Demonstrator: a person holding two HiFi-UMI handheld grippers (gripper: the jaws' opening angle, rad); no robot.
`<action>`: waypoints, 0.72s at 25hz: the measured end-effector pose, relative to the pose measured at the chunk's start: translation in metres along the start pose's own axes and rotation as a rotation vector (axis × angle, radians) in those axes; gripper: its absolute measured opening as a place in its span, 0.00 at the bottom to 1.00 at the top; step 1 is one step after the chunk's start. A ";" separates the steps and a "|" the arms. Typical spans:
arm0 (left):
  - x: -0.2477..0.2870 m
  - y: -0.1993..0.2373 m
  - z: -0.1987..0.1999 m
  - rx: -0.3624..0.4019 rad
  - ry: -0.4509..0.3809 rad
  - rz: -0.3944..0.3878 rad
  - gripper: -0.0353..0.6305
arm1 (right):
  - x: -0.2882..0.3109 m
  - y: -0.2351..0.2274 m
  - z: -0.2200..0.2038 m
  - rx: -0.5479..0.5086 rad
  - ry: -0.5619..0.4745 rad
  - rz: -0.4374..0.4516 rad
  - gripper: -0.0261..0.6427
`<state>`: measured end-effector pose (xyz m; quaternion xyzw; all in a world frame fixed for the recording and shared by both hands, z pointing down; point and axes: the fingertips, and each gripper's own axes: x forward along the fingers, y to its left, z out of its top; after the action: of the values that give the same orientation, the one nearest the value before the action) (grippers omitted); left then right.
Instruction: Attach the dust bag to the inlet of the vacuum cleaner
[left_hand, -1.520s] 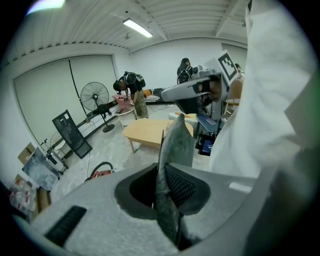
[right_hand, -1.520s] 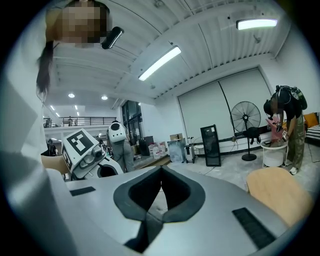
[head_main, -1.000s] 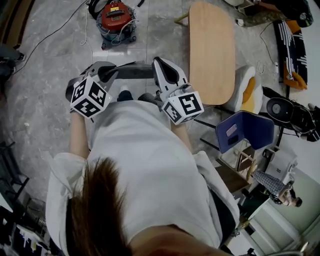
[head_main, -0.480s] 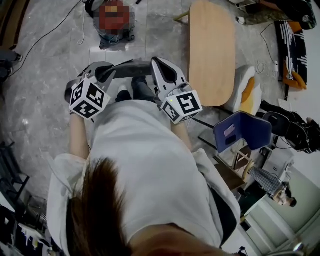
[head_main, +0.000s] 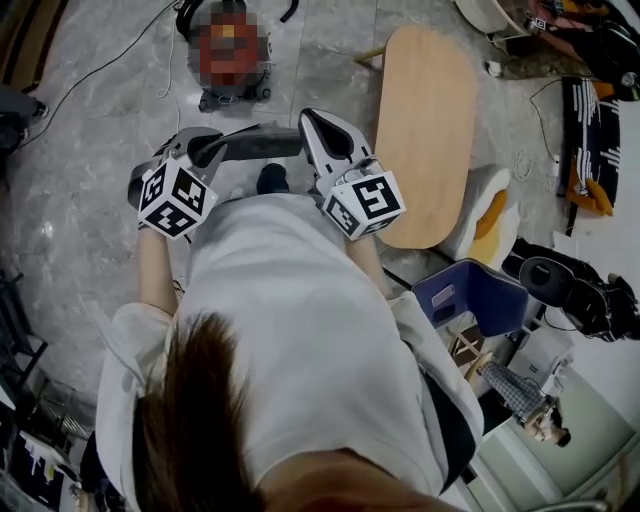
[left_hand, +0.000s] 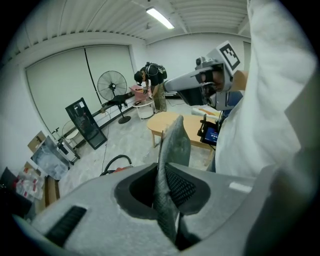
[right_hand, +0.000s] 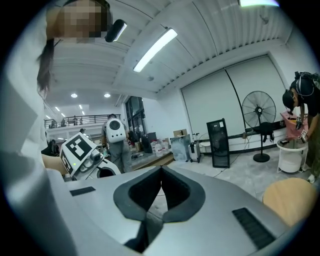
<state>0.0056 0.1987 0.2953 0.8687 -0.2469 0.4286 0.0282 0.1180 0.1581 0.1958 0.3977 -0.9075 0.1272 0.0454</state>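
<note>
Left tongs (left_hand: 166, 167): pinched a fold of the grey dust bag (left_hand: 172, 145), which stood up between them.
Right tongs (right_hand: 161, 171): pressed together, with nothing showing between them in their own view.
Dust bag: held off the floor in front of the person, reaching across toward the right tongs.
Vacuum cleaner (head_main: 236, 92): on the floor ahead, well apart from the bag, near the wooden tabletop (head_main: 425, 130).

Lab or workshop hall: strip lights (right_hand: 155, 50), pedestal fan (left_hand: 112, 86), floor cables (head_main: 100, 65), mezzanine (right_hand: 75, 119).

Grey dust bag (left_hand: 175, 142) in left gripper (left_hand: 161, 172)
</note>
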 end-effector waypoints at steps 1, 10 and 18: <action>0.006 0.005 0.005 -0.007 0.001 0.008 0.12 | 0.004 -0.009 0.002 -0.004 0.003 0.010 0.04; 0.036 0.039 0.037 -0.043 -0.008 0.074 0.12 | 0.023 -0.051 0.006 -0.017 0.031 0.118 0.04; 0.054 0.075 0.033 -0.065 -0.001 0.055 0.12 | 0.058 -0.066 0.002 -0.006 0.072 0.163 0.04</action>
<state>0.0236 0.1021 0.3032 0.8604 -0.2843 0.4205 0.0446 0.1268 0.0730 0.2174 0.3176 -0.9350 0.1423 0.0688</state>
